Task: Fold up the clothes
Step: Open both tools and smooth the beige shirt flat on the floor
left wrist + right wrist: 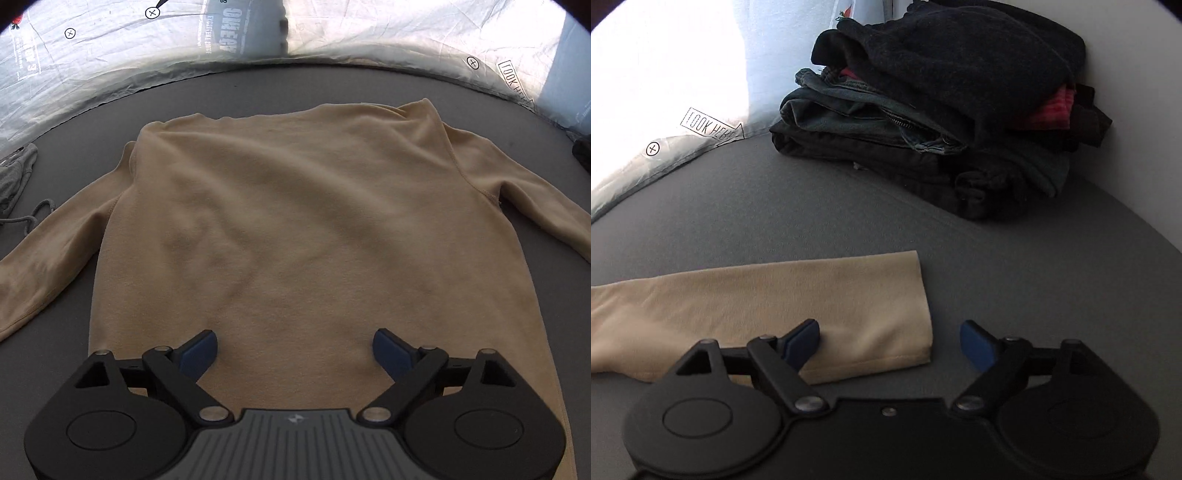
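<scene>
A flat dark grey fabric surface (325, 79) is bordered by a crinkled, brightly backlit white printed sheet (388, 33) marked with crossed circles.

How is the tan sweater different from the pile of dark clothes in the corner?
The tan sweater lies spread flat in a single layer with its sleeves out to the sides; the pile of dark clothes is stacked several garments high. The sweater is one pale, plain colour; the pile is black, dark blue and a bit of red. The sweater is not yet folded; the pile looks folded. Both rest on the same grey surface.
</scene>
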`<state>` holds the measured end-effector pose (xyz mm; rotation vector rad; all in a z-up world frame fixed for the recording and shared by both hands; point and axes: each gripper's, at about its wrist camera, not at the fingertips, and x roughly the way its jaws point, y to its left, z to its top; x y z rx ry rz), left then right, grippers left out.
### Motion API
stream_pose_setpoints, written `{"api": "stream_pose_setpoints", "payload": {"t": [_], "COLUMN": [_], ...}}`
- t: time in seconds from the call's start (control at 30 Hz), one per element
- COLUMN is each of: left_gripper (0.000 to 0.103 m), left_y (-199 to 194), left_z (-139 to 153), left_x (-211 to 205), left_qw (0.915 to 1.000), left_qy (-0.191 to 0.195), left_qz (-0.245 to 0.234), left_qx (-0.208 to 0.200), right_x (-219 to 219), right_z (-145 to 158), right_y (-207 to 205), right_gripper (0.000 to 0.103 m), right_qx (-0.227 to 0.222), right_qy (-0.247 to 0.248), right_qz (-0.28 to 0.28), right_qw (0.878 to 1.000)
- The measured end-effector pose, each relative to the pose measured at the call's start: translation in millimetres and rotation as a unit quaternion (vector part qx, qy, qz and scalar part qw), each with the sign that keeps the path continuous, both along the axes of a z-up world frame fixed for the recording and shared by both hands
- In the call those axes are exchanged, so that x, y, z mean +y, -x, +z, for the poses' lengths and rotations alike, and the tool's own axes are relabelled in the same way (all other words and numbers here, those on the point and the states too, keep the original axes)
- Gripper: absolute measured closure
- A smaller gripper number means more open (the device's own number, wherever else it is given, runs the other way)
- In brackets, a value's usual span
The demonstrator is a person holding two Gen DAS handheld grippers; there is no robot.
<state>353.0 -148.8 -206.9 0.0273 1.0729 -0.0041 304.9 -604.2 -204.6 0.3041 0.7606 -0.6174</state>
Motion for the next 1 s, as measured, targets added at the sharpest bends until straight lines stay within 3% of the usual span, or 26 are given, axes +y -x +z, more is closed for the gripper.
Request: {"api": "stream_pose_setpoints", "payload": {"t": [0.03, 0.1, 0.13, 0.23, 0.37, 0.47, 0.5, 0.53, 0.57, 0.67, 0.73, 0.83, 0.9, 1.0], "left_gripper": [0.008, 0.0, 0.0, 0.0, 0.0, 0.0, 0.0, 0.0, 0.0, 0.0, 0.0, 0.0, 0.0, 0.0], "left_y": [-1.4, -4.5, -5.3, -3.7, 0.4, 2.7, 2.8, 1.2, -0.3, 0.6, 5.2, 21.8, 35.3, 55.4], "left_z": [-1.0, -3.6, -4.2, -4.2, -4.1, -5.4, -5.7, -5.7, -5.7, -3.8, 0.2, 10.8, 19.0, 35.4], "left_x": [-0.1, 1.5, 1.0, 0.3, 2.9, 5.6, 6.0, 6.6, 7.1, 13.5, 26.1, 59.7, 89.7, 145.8], "left_qw": [1.0, 0.9998, 0.9997, 0.9997, 0.9996, 0.9995, 0.9995, 0.9995, 0.9995, 0.9995, 0.9989, 0.9954, 0.9919, 0.9874], "left_qy": [0.002, 0.002, 0.002, 0.001, 0.006, 0.007, 0.008, 0.009, 0.01, 0.02, 0.039, 0.072, 0.084, 0.05], "left_qz": [0.006, 0.018, 0.024, 0.024, 0.023, 0.019, 0.016, 0.014, 0.011, 0.006, 0.01, 0.053, 0.086, 0.134], "left_qx": [0.002, 0.007, 0.006, -0.002, -0.013, -0.025, -0.027, -0.027, -0.026, -0.023, -0.025, -0.034, -0.042, -0.068], "right_x": [1.5, 5.4, 7.6, 9.6, -1.2, 5.5, 9.5, 12.7, 17.8, 41.9, 64.8, 108.6, 143.3, 202.1], "right_z": [1.6, 6.2, 8.0, 15.0, 9.4, 4.1, 3.4, 5.2, 10.1, 28.7, 35.5, 40.3, 39.6, 37.6], "right_y": [-0.4, -5.5, -8.0, -5.6, 7.2, 3.6, 1.2, -1.2, -0.9, 4.0, 6.7, 11.5, 12.5, 13.4], "right_gripper": [0.055, 0.091, 0.097, 0.098, 0.098, 0.093, 0.086, 0.065, 0.056, 0.048, 0.028, 0.015, 0.014, 0.013], "right_qx": [-0.003, 0.001, 0.007, 0.014, 0.038, 0.066, 0.077, 0.085, 0.083, 0.049, 0.04, 0.022, 0.016, 0.011], "right_qy": [0.005, 0.001, 0.006, 0.041, 0.049, 0.073, 0.085, 0.091, 0.092, 0.075, 0.068, 0.039, 0.014, -0.008], "right_qz": [0.015, 0.058, 0.069, 0.076, 0.025, 0.02, 0.023, 0.022, 0.017, 0.038, 0.06, 0.116, 0.156, 0.214], "right_qw": [1.0, 0.998, 0.998, 0.996, 0.998, 0.995, 0.993, 0.992, 0.992, 0.995, 0.995, 0.992, 0.988, 0.977]}}
